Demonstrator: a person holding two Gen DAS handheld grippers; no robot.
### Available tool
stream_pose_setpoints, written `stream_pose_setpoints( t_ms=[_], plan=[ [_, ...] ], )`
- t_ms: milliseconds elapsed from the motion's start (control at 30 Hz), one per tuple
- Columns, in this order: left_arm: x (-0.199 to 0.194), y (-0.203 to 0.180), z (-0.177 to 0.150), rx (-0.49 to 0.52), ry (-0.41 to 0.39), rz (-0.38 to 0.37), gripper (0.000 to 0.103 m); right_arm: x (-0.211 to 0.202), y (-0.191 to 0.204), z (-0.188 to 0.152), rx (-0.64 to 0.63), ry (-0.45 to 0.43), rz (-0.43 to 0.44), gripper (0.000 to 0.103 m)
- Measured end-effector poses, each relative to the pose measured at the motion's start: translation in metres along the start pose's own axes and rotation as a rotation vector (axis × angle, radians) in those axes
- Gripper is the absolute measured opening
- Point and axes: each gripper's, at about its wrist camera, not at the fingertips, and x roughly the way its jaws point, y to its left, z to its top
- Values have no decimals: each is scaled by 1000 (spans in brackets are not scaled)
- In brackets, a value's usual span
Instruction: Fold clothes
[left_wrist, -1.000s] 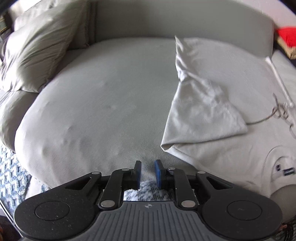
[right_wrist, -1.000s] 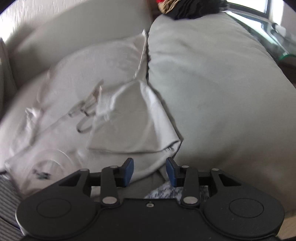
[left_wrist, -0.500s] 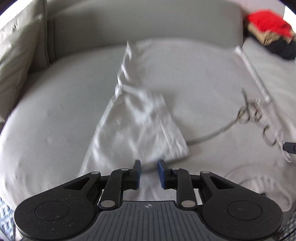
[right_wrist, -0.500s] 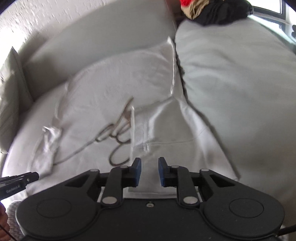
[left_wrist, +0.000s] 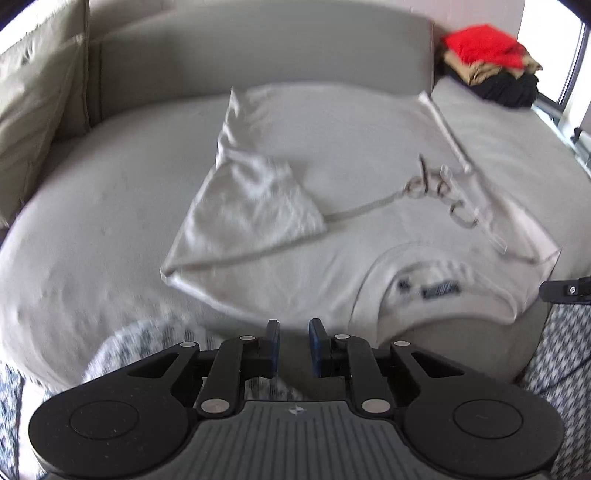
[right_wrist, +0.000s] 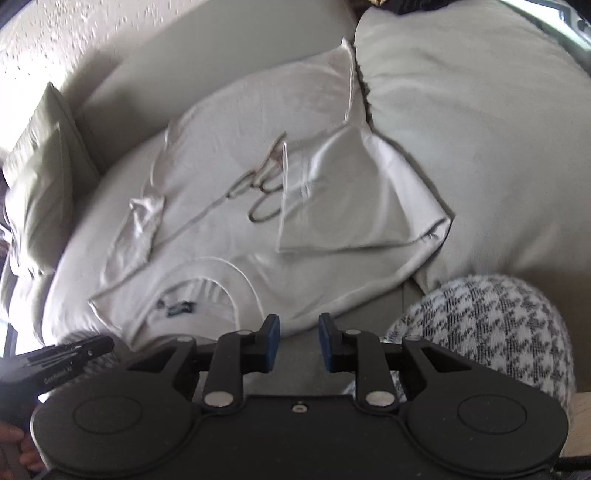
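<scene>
A white T-shirt (left_wrist: 362, 155) lies spread on a grey sofa seat, collar toward me, with both sleeves folded in over the body. It also shows in the right wrist view (right_wrist: 236, 147). A dark script print (left_wrist: 439, 192) is on its front. My left gripper (left_wrist: 293, 347) is open and empty, just short of the shirt's near edge. My right gripper (right_wrist: 298, 343) is open and empty, above the near edge beside the collar (right_wrist: 207, 288). The right gripper's tip shows at the right edge of the left wrist view (left_wrist: 565, 290).
A grey sofa (left_wrist: 92, 206) with a backrest (left_wrist: 258, 51) behind and a cushion (left_wrist: 29, 96) at left. A pile of red, tan and black clothes (left_wrist: 491, 66) sits at the far right. A houndstooth-patterned cloth (right_wrist: 491, 328) is at the near right.
Both grippers have pulled back toward me, off the shirt. The right gripper's jaws have opened a little wider. The shirt lies as before.
</scene>
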Motion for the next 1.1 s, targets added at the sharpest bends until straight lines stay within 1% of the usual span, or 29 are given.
stream_pose_setpoints(
  t_ms=[33, 133, 233, 267, 333, 367, 433, 533, 633, 700, 800, 833, 900, 967, 1067, 1100],
  plan=[
    [-3, -3, 3, 1, -17, -3, 16, 0, 4, 1, -9, -11, 7, 23],
    [7, -11, 15, 16, -14, -23, 16, 10, 18, 9, -60, -9, 6, 22],
    [28, -21, 20, 40, 37, -33, 16, 22, 27, 15, -64, 10, 5, 17],
    [34, -24, 18, 41, 59, -46, 16, 27, 29, 15, -66, 15, 4, 17],
    [40, -26, 9, 34, 69, -48, 16, 40, 29, 12, -70, 38, -24, 17],
    [39, -27, 7, 43, 62, -43, 16, 46, 27, 9, -64, 54, -29, 17],
    [36, -29, 3, 51, 56, -40, 16, 45, 25, 4, -68, 35, -21, 16],
    [31, -28, -1, 45, 62, -48, 15, 40, 26, 1, -77, 47, -21, 16],
    [27, -32, -5, 57, 76, -40, 16, 35, 27, -2, -73, 56, -27, 17],
    [23, -34, -7, 74, 110, -25, 15, 31, 29, -4, -71, 66, -36, 17],
    [22, -28, -8, 56, 198, -46, 15, 24, 30, -7, -35, 111, -18, 24],
    [20, -24, -7, 42, 197, -48, 16, 22, 29, -8, -18, 126, 2, 24],
    [11, -17, 0, 24, 160, -36, 16, 13, 32, -7, -11, 115, 28, 24],
    [-2, -9, 13, 2, 107, -30, 16, 2, 38, 0, -16, 80, 50, 26],
    [-24, 3, 35, -28, 15, -33, 17, -21, 50, 21, -28, 1, 97, 32],
    [-31, 6, 43, -34, -18, -32, 19, -30, 55, 28, -37, -29, 110, 35]
  ],
)
